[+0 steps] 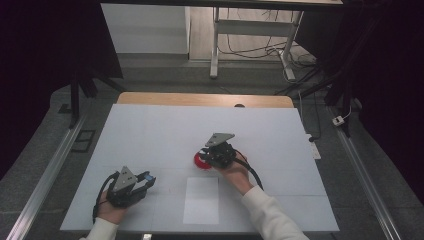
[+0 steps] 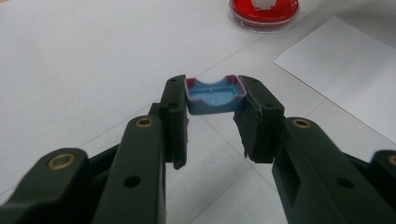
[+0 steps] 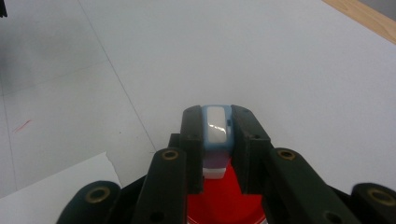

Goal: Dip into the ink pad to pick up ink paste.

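Jaws of the left gripper (image 2: 212,116) clamped on a small blue cap (image 2: 215,95), hollow side up, reddish along its rim; the cap sits at the tips, centre of the left gripper view. In the high view this gripper (image 1: 145,181) lies at lower left of the frame, held in the person's left hand (image 1: 111,210), low over the white surface (image 1: 150,130).

Jaws of the right gripper (image 3: 217,135) clamped on a pale blue piece with a white insert (image 3: 216,126), held upright between the pads at centre of the right gripper view. Directly below it, at the bottom edge, a red dish (image 3: 224,205). In the high view the right gripper (image 1: 210,156) is at frame centre, over that dish (image 1: 201,161), which rests on the surface.

In the left gripper view the red dish (image 2: 264,11) appears at the upper right, with something white in it, well apart from the cap.

White paper sheet (image 1: 201,200) flat on the surface, lower centre of the high view, between the two hands, just below the dish.
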Demonstrator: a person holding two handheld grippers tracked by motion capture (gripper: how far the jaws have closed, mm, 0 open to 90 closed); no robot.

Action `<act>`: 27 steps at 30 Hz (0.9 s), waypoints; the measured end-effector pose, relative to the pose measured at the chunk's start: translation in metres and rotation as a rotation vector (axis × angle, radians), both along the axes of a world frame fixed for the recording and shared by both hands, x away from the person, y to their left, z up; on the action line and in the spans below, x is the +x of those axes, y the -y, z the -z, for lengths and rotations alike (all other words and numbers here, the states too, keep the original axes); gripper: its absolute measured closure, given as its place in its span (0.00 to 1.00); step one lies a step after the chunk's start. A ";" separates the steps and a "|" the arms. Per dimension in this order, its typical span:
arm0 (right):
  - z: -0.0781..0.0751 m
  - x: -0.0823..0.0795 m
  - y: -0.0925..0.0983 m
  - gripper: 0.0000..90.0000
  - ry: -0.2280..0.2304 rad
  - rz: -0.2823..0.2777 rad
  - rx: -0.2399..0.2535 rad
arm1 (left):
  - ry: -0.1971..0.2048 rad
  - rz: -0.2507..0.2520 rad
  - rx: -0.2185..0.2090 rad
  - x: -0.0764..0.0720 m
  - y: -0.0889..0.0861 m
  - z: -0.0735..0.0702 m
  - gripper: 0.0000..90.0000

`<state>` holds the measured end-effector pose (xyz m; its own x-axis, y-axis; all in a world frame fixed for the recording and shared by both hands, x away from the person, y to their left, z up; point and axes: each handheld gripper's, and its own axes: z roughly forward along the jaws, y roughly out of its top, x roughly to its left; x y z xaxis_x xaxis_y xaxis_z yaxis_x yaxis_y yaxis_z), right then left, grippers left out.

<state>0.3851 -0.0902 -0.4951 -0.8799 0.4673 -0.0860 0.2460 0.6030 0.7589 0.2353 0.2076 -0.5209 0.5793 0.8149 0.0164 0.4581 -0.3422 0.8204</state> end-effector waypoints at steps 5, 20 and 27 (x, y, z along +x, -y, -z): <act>0.003 0.000 -0.002 0.84 0.007 -0.002 -0.021 | -0.003 -0.001 0.000 0.000 0.000 0.000 0.72; 0.004 -0.001 -0.001 0.84 0.003 0.009 -0.008 | -0.005 -0.003 0.000 0.000 0.000 0.001 0.72; 0.002 -0.002 -0.001 0.83 0.011 0.010 -0.002 | -0.003 -0.003 -0.002 0.001 0.000 0.000 0.72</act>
<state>0.3829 -0.0891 -0.4976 -0.8742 0.4758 -0.0969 0.2436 0.6024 0.7601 0.2359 0.2080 -0.5213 0.5767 0.8169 0.0135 0.4615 -0.3394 0.8197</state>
